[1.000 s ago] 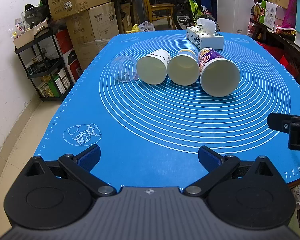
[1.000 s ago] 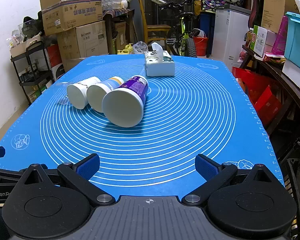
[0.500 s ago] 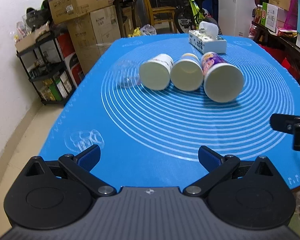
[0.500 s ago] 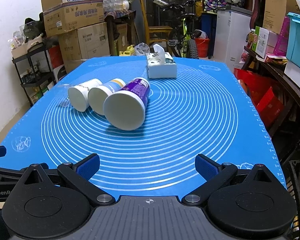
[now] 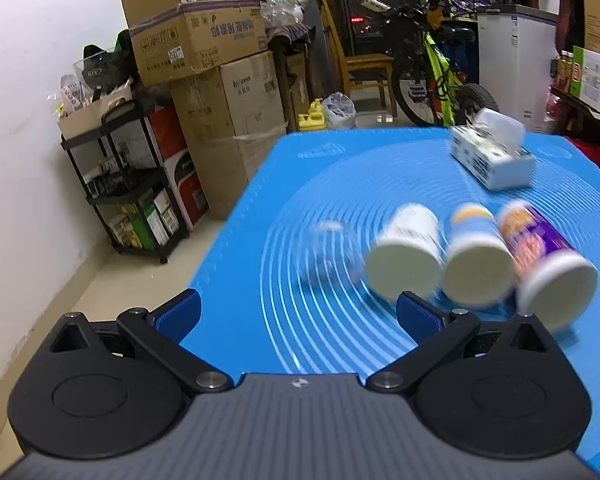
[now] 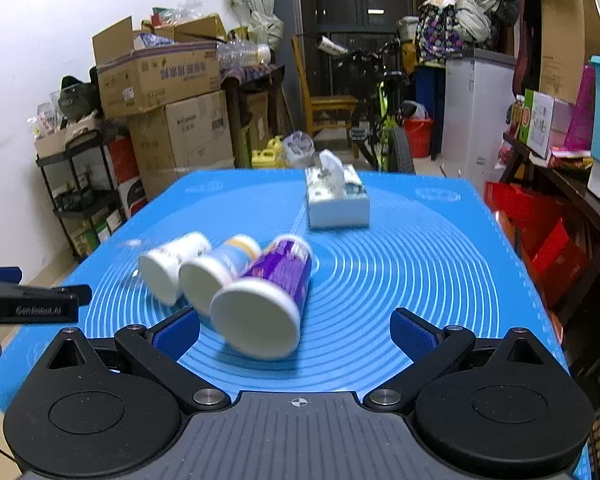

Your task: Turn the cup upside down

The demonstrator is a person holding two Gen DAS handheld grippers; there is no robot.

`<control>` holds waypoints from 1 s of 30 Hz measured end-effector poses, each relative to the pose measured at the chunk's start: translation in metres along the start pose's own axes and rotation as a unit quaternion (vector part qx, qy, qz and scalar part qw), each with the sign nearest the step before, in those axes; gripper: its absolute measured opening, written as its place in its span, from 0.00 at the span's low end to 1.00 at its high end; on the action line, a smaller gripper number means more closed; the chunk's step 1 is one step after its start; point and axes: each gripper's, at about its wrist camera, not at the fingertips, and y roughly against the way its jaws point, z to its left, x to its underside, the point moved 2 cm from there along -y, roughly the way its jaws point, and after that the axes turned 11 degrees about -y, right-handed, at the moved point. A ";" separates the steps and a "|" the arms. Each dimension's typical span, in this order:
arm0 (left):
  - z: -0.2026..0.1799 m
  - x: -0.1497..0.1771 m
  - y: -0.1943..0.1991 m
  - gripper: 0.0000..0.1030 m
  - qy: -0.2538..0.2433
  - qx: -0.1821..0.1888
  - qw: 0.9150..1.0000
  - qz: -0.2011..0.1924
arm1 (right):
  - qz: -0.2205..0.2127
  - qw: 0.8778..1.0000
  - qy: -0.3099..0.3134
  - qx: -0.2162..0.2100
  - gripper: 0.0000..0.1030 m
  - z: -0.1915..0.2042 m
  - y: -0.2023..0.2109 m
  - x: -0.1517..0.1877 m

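Note:
Several cups lie on their sides in a row on the blue mat (image 5: 340,344), open mouths toward me: a clear plastic cup (image 5: 330,252), a white paper cup (image 5: 406,258), a blue-and-white cup (image 5: 476,264) and a purple cup (image 5: 548,272). In the right wrist view the same cups are the white cup (image 6: 172,268), the blue-and-white cup (image 6: 216,276) and the purple cup (image 6: 268,304). My left gripper (image 5: 298,314) is open, just short of the clear cup. My right gripper (image 6: 294,330) is open, with the purple cup's mouth between its fingers. Both views are motion-blurred.
A white tissue box (image 5: 492,156) stands at the far right of the mat, also in the right wrist view (image 6: 336,198). Cardboard boxes (image 5: 220,100) and a black shelf (image 5: 128,184) stand left of the table. The left gripper's side (image 6: 32,304) shows at the left of the right wrist view.
Both grippers have moved forward and closer to the cups. The left wrist view has swung left, so the cups now sit right of centre. Both stay open.

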 end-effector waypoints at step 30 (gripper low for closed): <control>0.018 -0.033 -0.121 0.82 0.028 0.113 0.989 0.090 | -0.014 1.000 -0.014 0.018 0.98 -0.021 -0.045 -0.024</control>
